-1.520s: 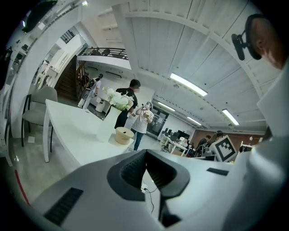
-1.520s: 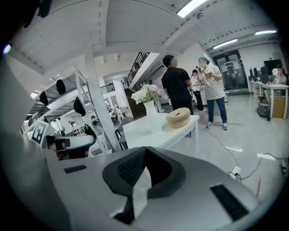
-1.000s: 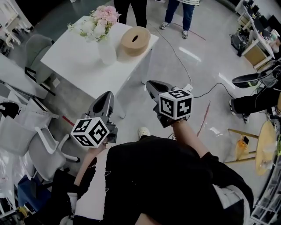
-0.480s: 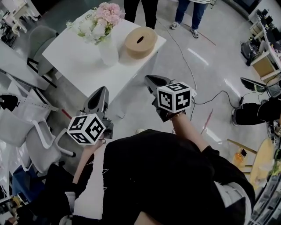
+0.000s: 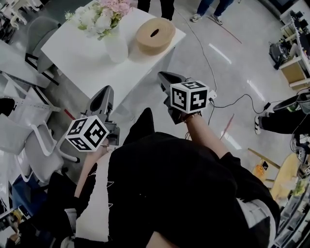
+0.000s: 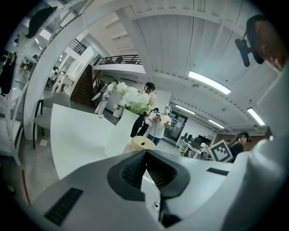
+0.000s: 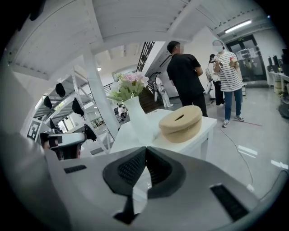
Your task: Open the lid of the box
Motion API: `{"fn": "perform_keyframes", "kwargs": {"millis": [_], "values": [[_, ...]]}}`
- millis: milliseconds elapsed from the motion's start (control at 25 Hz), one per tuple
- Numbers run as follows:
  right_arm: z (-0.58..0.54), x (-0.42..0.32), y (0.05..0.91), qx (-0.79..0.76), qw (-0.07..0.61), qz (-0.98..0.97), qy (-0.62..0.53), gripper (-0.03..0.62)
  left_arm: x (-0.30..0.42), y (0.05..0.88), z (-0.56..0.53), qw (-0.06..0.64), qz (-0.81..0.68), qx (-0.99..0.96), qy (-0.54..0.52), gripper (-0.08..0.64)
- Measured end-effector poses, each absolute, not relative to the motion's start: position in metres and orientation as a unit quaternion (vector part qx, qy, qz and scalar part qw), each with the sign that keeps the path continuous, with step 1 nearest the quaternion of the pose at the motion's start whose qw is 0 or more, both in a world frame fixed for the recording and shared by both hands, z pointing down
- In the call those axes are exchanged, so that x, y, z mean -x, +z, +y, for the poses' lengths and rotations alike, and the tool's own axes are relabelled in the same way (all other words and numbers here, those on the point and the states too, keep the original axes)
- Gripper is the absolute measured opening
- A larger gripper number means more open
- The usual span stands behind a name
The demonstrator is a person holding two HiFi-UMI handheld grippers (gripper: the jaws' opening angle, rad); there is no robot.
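The box (image 5: 155,35) is round and tan, and its lid has a slot. It sits at the near right corner of a white table (image 5: 82,53). It also shows in the right gripper view as the box (image 7: 181,122) and, small, in the left gripper view as the box (image 6: 143,143). My left gripper (image 5: 106,89) hangs off the table's near edge, shut with nothing in it. My right gripper (image 5: 163,76) is over the floor just short of the corner with the box, also shut and empty. Both sets of jaws point at the table, in the left gripper view (image 6: 145,151) and the right gripper view (image 7: 145,149).
A white vase (image 5: 116,48) of pink and white flowers (image 5: 99,14) stands left of the box. Grey chairs (image 5: 36,155) stand at the left. A cable (image 5: 206,63) runs across the floor. Two people (image 7: 187,76) stand beyond the table.
The view has swung, so the table now sits higher and further left. Both grippers have drifted a little left with the person. Their jaws stay shut.
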State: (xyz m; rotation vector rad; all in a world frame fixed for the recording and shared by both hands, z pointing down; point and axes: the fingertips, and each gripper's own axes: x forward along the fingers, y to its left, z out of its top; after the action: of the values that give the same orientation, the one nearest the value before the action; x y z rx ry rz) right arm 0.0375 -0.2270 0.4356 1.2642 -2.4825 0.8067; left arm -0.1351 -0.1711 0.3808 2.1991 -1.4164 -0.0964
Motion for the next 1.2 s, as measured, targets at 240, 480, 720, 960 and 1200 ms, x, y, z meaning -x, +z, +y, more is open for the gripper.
{"fn": "perform_keyframes", "kwargs": {"millis": [240,480,720,960,1200], "values": [[-0.248,-0.042,0.453,-0.441,0.146,-0.838,0.286,0.008,0.138,0.398,-0.199,0.279,-0.515,-0.810,-0.027,0.011],[-0.282,-0.047,0.461,-0.454,0.174,-0.831,0.271,0.006,0.153,0.399,-0.220,0.274,-0.529,-0.802,-0.031,0.011],[-0.321,-0.047,0.461,-0.457,0.198,-0.834,0.236,0.014,0.177,0.405,-0.227,0.281,-0.551,-0.785,-0.029,0.011],[-0.349,-0.042,0.457,-0.442,0.236,-0.845,0.188,0.065,0.195,0.411,-0.221,0.290,-0.570,-0.769,-0.026,0.011],[-0.365,-0.031,0.456,-0.412,0.279,-0.857,0.136,0.094,0.210,0.410,-0.222,0.287,-0.587,-0.757,-0.030,0.011]]}}
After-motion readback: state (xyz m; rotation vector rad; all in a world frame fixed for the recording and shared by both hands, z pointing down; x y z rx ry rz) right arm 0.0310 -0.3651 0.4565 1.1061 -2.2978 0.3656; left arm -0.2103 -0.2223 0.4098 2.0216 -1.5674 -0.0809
